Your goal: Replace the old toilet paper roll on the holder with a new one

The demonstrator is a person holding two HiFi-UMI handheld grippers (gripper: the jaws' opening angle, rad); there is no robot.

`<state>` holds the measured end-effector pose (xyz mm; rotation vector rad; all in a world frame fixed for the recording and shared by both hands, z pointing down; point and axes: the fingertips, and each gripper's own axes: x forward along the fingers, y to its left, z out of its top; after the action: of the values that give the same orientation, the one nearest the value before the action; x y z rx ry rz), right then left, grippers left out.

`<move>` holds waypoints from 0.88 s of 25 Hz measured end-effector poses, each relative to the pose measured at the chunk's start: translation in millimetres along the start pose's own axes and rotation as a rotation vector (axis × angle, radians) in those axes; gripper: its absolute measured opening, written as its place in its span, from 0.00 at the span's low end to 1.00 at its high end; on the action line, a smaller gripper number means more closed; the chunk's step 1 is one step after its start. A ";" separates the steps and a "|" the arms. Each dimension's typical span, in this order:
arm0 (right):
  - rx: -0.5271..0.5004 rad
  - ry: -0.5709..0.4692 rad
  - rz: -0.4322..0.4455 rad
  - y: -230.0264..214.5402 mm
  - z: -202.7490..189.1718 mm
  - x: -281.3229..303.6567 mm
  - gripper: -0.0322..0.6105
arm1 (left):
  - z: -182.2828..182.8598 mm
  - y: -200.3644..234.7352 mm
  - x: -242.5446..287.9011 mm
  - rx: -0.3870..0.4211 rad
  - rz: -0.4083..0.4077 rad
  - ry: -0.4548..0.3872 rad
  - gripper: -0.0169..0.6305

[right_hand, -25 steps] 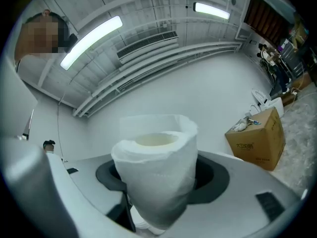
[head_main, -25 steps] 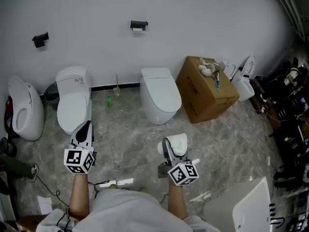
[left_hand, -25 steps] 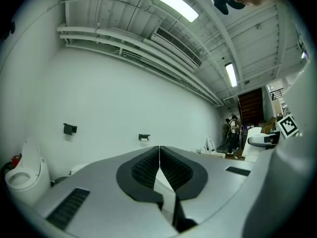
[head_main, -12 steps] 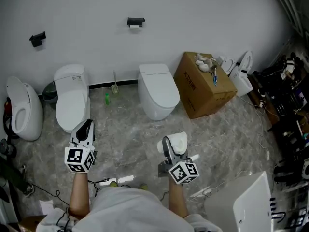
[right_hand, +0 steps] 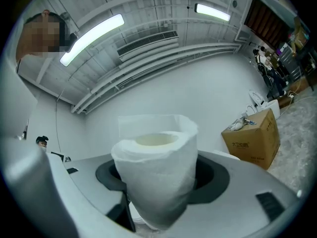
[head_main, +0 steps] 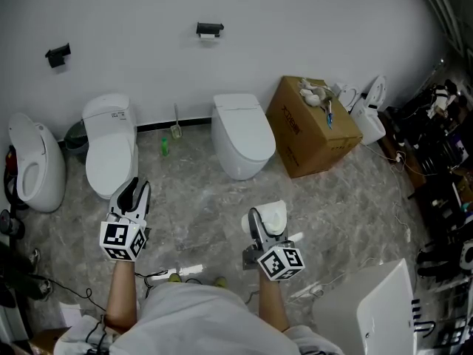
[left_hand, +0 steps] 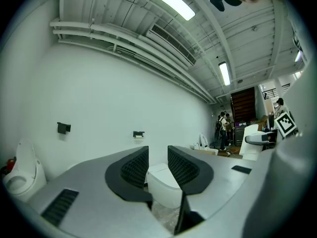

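Note:
The wall holder (head_main: 210, 29) is a small black bracket with a pale old roll in it, high on the white wall above the middle toilet (head_main: 240, 135). It also shows in the left gripper view as the holder (left_hand: 138, 134), far ahead. My left gripper (head_main: 134, 188) points level toward the wall. Its jaws are opening, with a clear gap and nothing between the pads (left_hand: 136, 166). My right gripper (head_main: 263, 223) is shut on a new white toilet paper roll (head_main: 272, 217), which stands upright. That roll (right_hand: 156, 175) fills the right gripper view.
A second black bracket (head_main: 58, 54) hangs on the wall at left. Two more toilets (head_main: 111, 143) (head_main: 33, 165) stand left of the middle one, with a green bottle (head_main: 165, 148) between. A cardboard box (head_main: 314, 128) sits at right, with clutter beyond it. A white panel (head_main: 384, 316) is near right.
The left gripper's jaws have parted from shut to a visible gap. The right gripper keeps the new roll and has barely shifted.

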<state>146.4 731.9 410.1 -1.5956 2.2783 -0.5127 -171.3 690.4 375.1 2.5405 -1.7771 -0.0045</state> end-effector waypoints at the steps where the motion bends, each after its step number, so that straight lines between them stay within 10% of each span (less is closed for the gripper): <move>1: -0.001 0.004 -0.001 1.8 -1.7 0.8 0.53 | -0.4 2.3 -0.6 -0.001 -0.002 0.000 0.21; 22: -0.025 -0.005 -0.065 64.4 -46.7 19.3 0.53 | -17.1 89.1 -29.4 -0.031 -0.040 0.004 0.21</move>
<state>65.6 739.2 421.0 -1.6855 2.2439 -0.4972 -264.6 688.0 394.7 2.5523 -1.7110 -0.0279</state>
